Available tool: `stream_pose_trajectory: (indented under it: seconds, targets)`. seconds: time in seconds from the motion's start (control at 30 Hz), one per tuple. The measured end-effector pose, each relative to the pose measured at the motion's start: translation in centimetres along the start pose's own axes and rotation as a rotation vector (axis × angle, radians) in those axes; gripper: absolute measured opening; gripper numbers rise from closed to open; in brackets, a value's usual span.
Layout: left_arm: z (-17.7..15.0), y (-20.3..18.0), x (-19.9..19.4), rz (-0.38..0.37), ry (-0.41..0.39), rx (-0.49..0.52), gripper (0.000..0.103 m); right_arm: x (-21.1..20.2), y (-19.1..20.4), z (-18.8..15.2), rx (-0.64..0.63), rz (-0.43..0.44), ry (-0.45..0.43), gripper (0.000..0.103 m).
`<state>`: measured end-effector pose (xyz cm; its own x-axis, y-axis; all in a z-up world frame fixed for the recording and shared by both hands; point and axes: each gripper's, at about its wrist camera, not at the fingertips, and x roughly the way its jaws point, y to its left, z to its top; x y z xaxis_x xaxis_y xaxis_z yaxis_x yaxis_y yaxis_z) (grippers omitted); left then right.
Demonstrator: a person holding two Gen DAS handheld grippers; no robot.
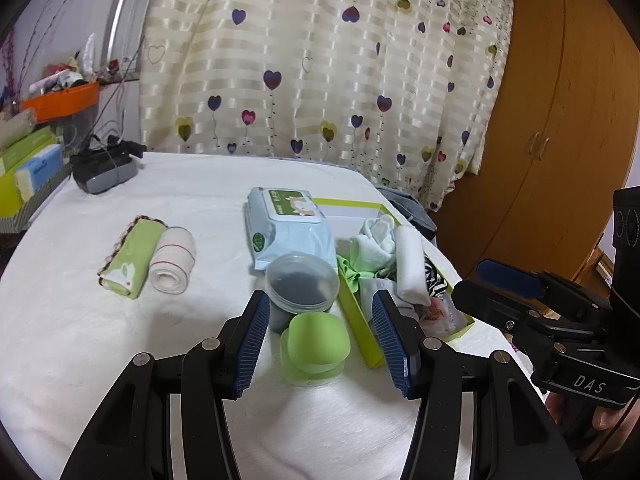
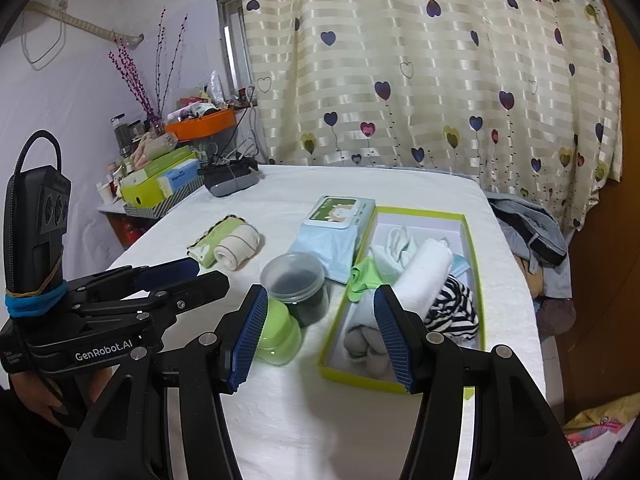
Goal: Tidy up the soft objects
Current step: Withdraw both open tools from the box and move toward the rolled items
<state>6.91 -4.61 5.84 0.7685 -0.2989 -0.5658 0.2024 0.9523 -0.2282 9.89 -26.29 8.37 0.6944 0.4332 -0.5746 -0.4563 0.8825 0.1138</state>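
A lime-green open box (image 2: 476, 256) on the white table holds several soft items: a white rolled towel (image 2: 420, 270), a zebra-striped cloth (image 2: 456, 312), a grey sock bundle (image 2: 360, 344) and a green cloth (image 2: 362, 278). The same box (image 1: 356, 320) lies right of centre in the left wrist view. A green rolled cloth with a rabbit print (image 1: 130, 256) and a beige rolled cloth (image 1: 172, 260) lie side by side to the left. My left gripper (image 1: 324, 344) is open, empty, above a green container (image 1: 316, 348). My right gripper (image 2: 320, 340) is open over the box's near end.
A pack of wet wipes (image 1: 288, 224) and a clear lidded jar (image 1: 302, 284) stand beside the box. A black headset (image 1: 104, 168) rests at the far left corner. Cartons and an orange bin (image 2: 200, 128) crowd a shelf to the left. A heart-patterned curtain hangs behind the table.
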Motion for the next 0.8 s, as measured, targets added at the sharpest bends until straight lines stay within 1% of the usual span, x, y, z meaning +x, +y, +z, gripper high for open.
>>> stream_pose_trajectory:
  seconds: [0.57, 0.8]
  targets:
    - [0.0, 2.3, -0.2, 0.013, -0.002, -0.029, 0.053, 1.2, 1.4, 0.7, -0.024, 0.010, 0.015, 0.056]
    - [0.3, 3.6, -0.1, 0.026, -0.005, -0.043, 0.053, 2.4, 2.6, 1.2, -0.052, 0.033, 0.034, 0.056]
